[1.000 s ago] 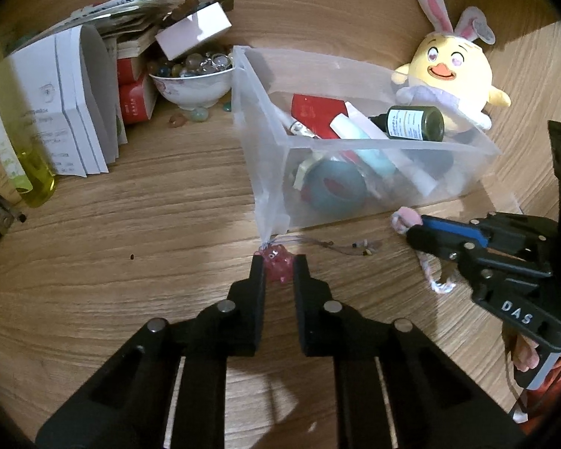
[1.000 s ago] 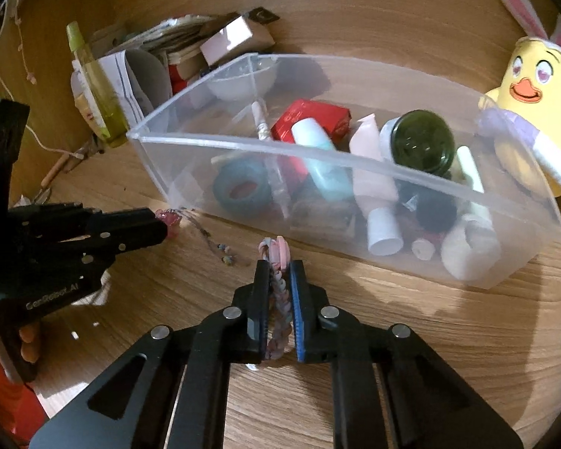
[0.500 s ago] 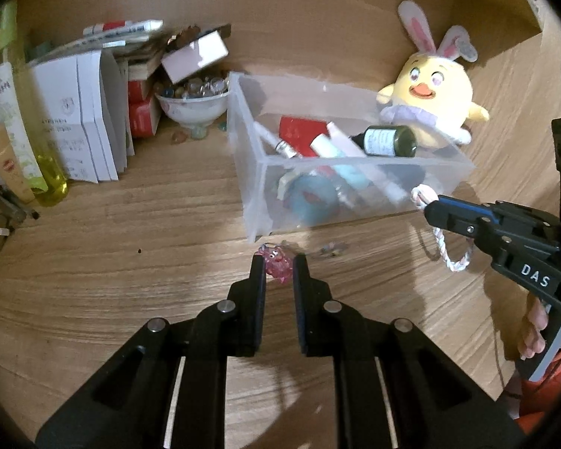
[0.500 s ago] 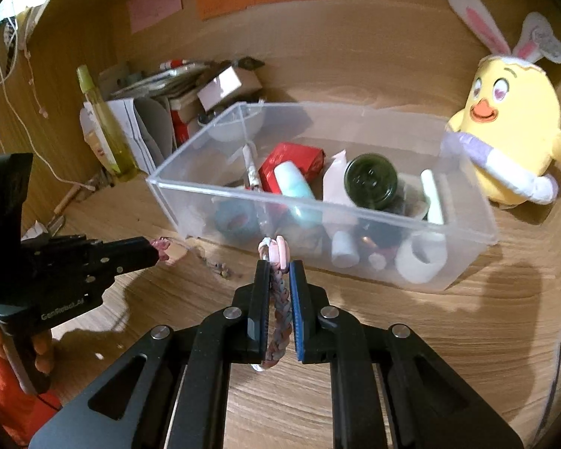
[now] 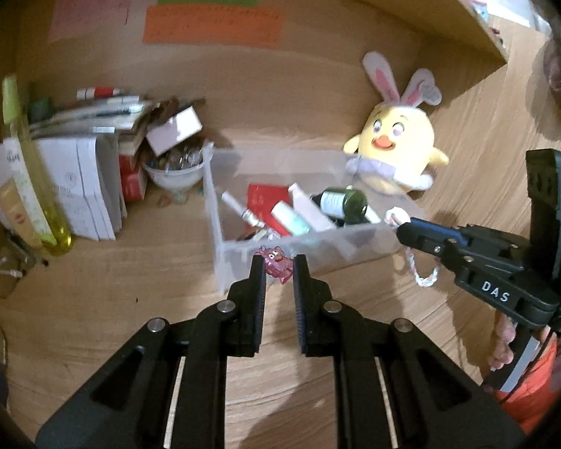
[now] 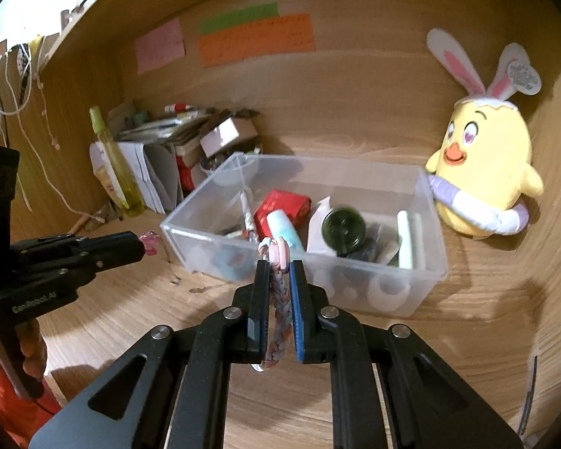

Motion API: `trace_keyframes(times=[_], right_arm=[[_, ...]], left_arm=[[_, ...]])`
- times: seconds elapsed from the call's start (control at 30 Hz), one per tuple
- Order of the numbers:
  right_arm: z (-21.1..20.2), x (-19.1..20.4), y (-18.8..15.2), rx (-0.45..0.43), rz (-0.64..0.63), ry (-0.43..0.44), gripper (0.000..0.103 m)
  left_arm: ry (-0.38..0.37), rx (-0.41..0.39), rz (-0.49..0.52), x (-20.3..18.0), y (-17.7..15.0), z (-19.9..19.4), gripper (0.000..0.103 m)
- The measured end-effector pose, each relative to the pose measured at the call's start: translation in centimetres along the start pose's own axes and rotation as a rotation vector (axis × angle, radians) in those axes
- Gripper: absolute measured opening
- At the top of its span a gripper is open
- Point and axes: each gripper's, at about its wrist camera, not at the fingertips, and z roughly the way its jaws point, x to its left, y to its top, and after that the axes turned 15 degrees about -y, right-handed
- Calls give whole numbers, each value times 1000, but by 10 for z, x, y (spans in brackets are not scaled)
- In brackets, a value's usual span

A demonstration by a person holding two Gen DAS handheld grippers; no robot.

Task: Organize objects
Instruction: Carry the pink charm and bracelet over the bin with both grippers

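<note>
My left gripper (image 5: pixel 276 262) is shut on a small pink charm (image 5: pixel 277 265) and holds it in the air just in front of the clear plastic bin (image 5: pixel 220 258). My right gripper (image 6: pixel 278 265) is shut on a braided pastel cord with a pink loop (image 6: pixel 278 295), lifted before the bin's front wall (image 6: pixel 355 273). The bin holds a red box (image 6: pixel 282 205), a dark green bottle (image 6: pixel 342 230), tubes and tape. In the right wrist view the left gripper (image 6: pixel 140 247) shows the charm (image 6: pixel 150 242) at its tip. In the left wrist view the right gripper (image 5: pixel 402 228) has the cord (image 5: pixel 422 275) hanging below.
A yellow bunny-eared plush (image 6: pixel 482 172) sits right of the bin. Left of it stand a bowl of beads (image 5: pixel 174 172), stacked papers and boxes (image 5: pixel 89 191) and a yellow-green bottle (image 5: pixel 30 183). Coloured notes (image 6: pixel 256 39) are stuck on the wooden back wall.
Both grippers have risen from the desk, lifting the charm and the cord up to about bin-rim height. The charm's thin chain no longer trails on the wood.
</note>
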Motion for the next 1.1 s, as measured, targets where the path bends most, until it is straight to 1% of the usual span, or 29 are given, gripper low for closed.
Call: trace_keyframes(times=[0.17,0.27,0.4,0.53,0.63,0.77,0.83,1.0,1.1], right_arm=[[-6,-8,10,-44,8,-7,9],[-8,-14,17,-68,16,-9,9],[-8,-25,27,-95,28,-14,9],[-4,-35,36,-110,35,-22,9],[3,-37,43,-105,26,-27,9],[18,-37,48,-86,8,-42,9],[32,-37,47,-58,12,-49,9],[63,-43,39,14,24,-65,9],[74,-45,36,40,19,-75,9]], left_arm=[[1,-40,21,-9,17,-6,13],[-7,-58,12,-10,27,-8,13],[3,-81,14,-12,42,-10,13],[8,-106,22,-14,59,-10,13],[11,-111,21,-13,69,-4,13],[27,-94,16,-9,76,14,13],[28,-77,8,-5,76,24,13],[34,-5,-23,10,70,58,13],[40,35,-34,18,65,76,13]])
